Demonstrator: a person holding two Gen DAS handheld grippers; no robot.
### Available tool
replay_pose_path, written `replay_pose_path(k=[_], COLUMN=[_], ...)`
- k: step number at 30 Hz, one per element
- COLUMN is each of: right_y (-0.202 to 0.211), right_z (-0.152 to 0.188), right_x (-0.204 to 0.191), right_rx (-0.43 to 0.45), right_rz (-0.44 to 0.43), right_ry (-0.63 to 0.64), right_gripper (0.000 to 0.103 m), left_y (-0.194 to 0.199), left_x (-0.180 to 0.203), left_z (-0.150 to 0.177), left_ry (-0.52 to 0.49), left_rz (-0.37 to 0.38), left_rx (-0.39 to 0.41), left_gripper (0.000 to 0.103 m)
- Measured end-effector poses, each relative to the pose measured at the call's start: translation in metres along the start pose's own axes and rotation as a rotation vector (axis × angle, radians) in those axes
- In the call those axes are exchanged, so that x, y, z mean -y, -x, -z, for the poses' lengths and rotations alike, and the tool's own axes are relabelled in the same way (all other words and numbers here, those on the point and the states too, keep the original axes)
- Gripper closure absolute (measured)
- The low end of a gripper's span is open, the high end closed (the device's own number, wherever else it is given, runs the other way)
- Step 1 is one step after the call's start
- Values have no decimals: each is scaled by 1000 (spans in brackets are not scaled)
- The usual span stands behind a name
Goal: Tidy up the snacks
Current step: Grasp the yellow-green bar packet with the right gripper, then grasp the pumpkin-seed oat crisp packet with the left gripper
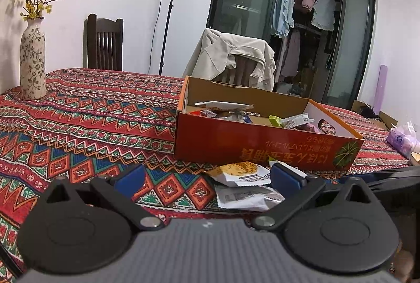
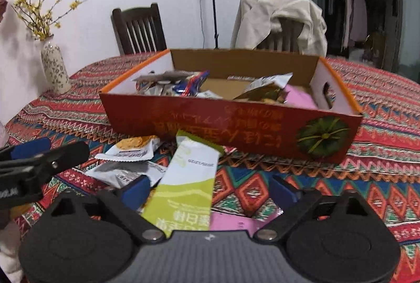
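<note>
An orange cardboard box [image 1: 262,143] [image 2: 236,122] with several snack packets in it stands on the patterned tablecloth. In front of it lie a white cookie packet [image 1: 241,172] [image 2: 131,149] and a grey-white packet [image 1: 246,197] [image 2: 123,172]. My left gripper [image 1: 207,178] is open, just short of these two packets; it also shows at the left of the right wrist view [image 2: 39,151]. My right gripper [image 2: 210,189] is open around a long green-and-white packet [image 2: 189,183] that lies between its fingers. A pink packet [image 2: 231,221] lies under it.
A flowered vase [image 1: 32,59] [image 2: 55,67] with yellow twigs stands at the table's far left. Two chairs [image 1: 105,41] [image 2: 281,23] stand behind the table, one draped with a beige jacket. A tissue pack [image 1: 403,138] lies at the right edge.
</note>
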State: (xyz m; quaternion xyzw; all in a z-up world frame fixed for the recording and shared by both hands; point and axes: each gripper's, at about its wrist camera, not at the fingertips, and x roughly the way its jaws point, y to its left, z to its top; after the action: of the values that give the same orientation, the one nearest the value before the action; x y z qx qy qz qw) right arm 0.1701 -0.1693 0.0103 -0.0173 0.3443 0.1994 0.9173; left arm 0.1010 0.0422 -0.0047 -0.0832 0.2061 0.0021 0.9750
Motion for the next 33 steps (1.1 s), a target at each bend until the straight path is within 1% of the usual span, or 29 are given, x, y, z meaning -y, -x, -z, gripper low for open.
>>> replay_pose_path(k=[1, 4, 6, 7, 8, 9, 10, 11, 16, 21, 25, 29, 33], right_y=[-4, -15, -19, -19, -18, -18, -17, -16, -9, 10, 27, 36, 38], right_z=[-1, -3, -3, -3, -2, -2, -2, -2, 0, 2, 8, 11, 13], right_x=[0, 1, 3, 4, 5, 7, 8, 9, 10, 20, 38, 60, 69], right_rx=[-10, -54, -71, -74, -76, -80, -83, -85, -66, 25, 105, 148, 191], right_rz=[-4, -1, -21, -32, -49, -67, -90, -105, -100, -86, -58, -20, -1], right_ry=[-6, -26, -38, -45, -54, -61, -68, -73, -65, -68, -99, -138, -157], right_gripper=[14, 27, 31, 35, 41, 45, 55, 61, 63, 64, 65, 65, 65], left_y=[0, 0, 0, 0, 0, -1, -1, -2, -1, -2, -3, -6, -7], left_x=[0, -1, -1, -1, -1, -1, -1, -1, -3, -3, -3, -1, 3], left_z=[0, 0, 0, 0, 0, -1, -1, -1, 0, 0, 0, 0, -1], left_ry=[2, 8, 10, 11, 12, 13, 14, 16, 23, 22, 23, 11, -1], left_rz=[0, -1, -2, -2, -1, -2, -2, -2, -7, -19, -21, -22, -14], left_rx=[1, -1, -2, -1, -2, -3, -4, -6, -8, -11, -20, -41, -57], left_gripper=[0, 0, 0, 0, 0, 0, 0, 0, 0, 0, 0, 0, 0])
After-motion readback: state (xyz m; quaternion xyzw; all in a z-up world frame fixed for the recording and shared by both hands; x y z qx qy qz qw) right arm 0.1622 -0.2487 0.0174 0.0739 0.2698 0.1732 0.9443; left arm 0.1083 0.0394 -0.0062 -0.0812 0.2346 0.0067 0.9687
